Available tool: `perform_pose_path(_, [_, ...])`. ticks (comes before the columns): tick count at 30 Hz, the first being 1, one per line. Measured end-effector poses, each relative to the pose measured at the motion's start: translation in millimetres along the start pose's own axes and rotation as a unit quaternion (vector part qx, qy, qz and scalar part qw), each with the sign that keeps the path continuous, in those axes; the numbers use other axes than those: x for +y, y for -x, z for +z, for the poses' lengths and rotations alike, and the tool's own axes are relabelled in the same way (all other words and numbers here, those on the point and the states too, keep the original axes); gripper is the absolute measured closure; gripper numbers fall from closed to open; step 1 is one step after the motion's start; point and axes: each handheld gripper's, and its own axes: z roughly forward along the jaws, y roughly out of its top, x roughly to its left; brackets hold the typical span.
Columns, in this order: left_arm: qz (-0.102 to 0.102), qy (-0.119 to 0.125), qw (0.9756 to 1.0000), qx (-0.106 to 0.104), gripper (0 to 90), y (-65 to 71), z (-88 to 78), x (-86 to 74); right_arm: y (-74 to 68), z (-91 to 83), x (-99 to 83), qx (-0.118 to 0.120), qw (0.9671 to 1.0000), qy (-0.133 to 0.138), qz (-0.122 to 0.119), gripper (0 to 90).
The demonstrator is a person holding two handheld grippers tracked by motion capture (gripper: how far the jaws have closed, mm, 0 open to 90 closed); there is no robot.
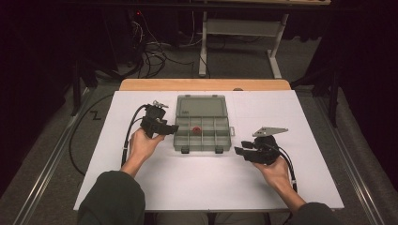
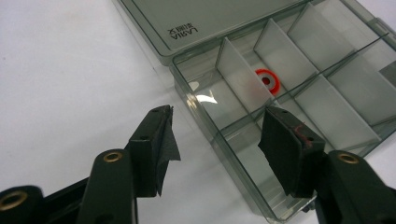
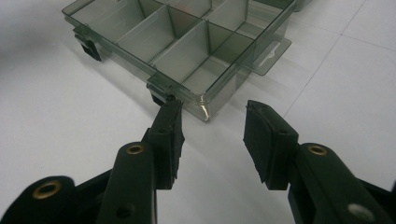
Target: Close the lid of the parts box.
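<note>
The clear grey compartment box lies open in the middle of the white table, its lid folded flat on the far side and the divided tray toward the person. It looks like thin moulded plastic: light, stiff, smooth enough to skid on the board, and I would guess the dividers and hinge would crack if squeezed hard. The side walls or a near corner seem the safest places to take hold, or the two dark latches on the near rim if the lid is to be shut. A small red ring sits in a middle compartment. The left gripper is at the tray's left wall, jaws wide, one to either side of that wall but not pressing on it, with nothing held. The right gripper is off the near right corner, jaws also apart and empty, just short of the box. The left gripper view shows lettering printed on the lid and the ring close up; the right gripper view shows the hang tab on the box's end, which from above is too small to make out.
</note>
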Motion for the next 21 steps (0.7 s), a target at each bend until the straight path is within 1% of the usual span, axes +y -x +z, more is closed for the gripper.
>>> perform_pose_path(3, [0.001,0.003,1.0000,-0.004,43.5,-1.1,0.1,2.2,0.1,1.5,3.2,-0.005,1.0000,0.000,0.002,60.5])
perform_pose_path(9, [0.014,0.005,0.9999,-0.005,43.5,0.6,0.7,5.8,1.7,5.7,10.7,-0.009,0.9999,-0.006,0.010,62.5])
perform_pose_path(10, [0.015,0.004,0.9999,-0.006,43.5,0.8,0.9,6.3,2.1,6.5,12.0,-0.010,0.9999,-0.008,0.011,62.8])
perform_pose_path(12, [0.013,-0.007,0.9998,-0.012,44.1,1.3,1.7,7.8,2.6,8.0,14.3,-0.013,0.9998,-0.010,0.014,63.1])
perform_pose_path(13, [0.019,-0.012,0.9997,-0.009,44.3,2.2,2.1,8.4,3.0,8.7,15.4,-0.013,0.9997,-0.012,0.014,63.2])
perform_pose_path(14, [0.030,-0.016,0.9994,-0.004,44.4,3.6,2.6,8.8,3.2,9.4,16.4,-0.014,0.9997,-0.013,0.017,63.6])
perform_pose_path(15, [0.037,-0.019,0.9991,-0.003,44.4,4.6,3.0,9.2,3.6,10.1,17.4,-0.014,0.9997,-0.014,0.017,63.7])
perform_pose_path(16, [0.040,-0.022,0.9989,-0.007,44.4,5.0,3.1,9.8,4.0,10.6,18.4,-0.014,0.9996,-0.016,0.018,64.1])
perform_pose_path(17, [0.040,-0.022,0.9989,-0.008,44.4,5.5,2.9,10.3,4.1,11.0,19.4,-0.015,0.9996,-0.017,0.019,64.4])
perform_pose_path(21, [0.039,-0.023,0.9990,-0.002,44.4,6.4,2.5,13.6,5.2,12.5,22.8,-0.016,0.9994,-0.021,0.021,65.1])
